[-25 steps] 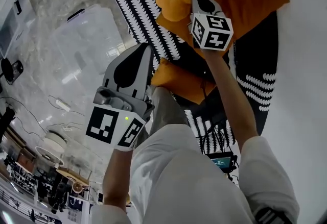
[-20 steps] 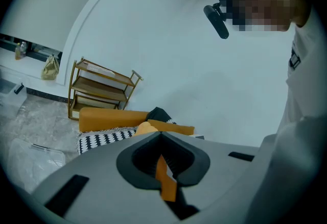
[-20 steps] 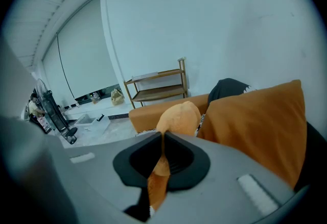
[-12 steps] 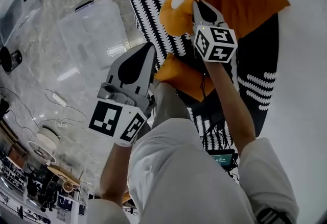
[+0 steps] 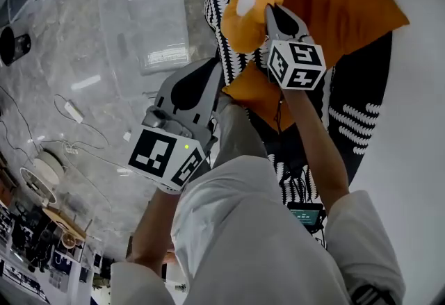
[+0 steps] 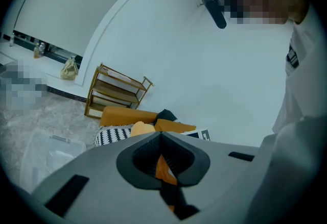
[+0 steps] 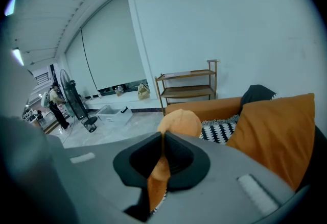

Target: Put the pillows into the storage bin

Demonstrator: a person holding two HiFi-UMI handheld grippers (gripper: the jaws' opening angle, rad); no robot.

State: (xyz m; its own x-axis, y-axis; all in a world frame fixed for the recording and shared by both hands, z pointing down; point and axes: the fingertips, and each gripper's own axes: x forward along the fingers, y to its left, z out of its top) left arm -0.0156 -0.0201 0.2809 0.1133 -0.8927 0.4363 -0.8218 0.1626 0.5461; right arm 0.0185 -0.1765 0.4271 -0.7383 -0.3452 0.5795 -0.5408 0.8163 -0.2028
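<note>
Evidently left gripper [image 5: 218, 69] and right gripper [image 5: 270, 10] fingers clamp the orange pillow [image 5: 245, 19], partly hidden behind them.

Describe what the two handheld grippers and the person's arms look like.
Both the left gripper and right gripper are grey tapered shells with black teardrop-shaped pads, each carrying a white cube printed with black square markers. The person wears a white short-sleeved shirt.
</note>
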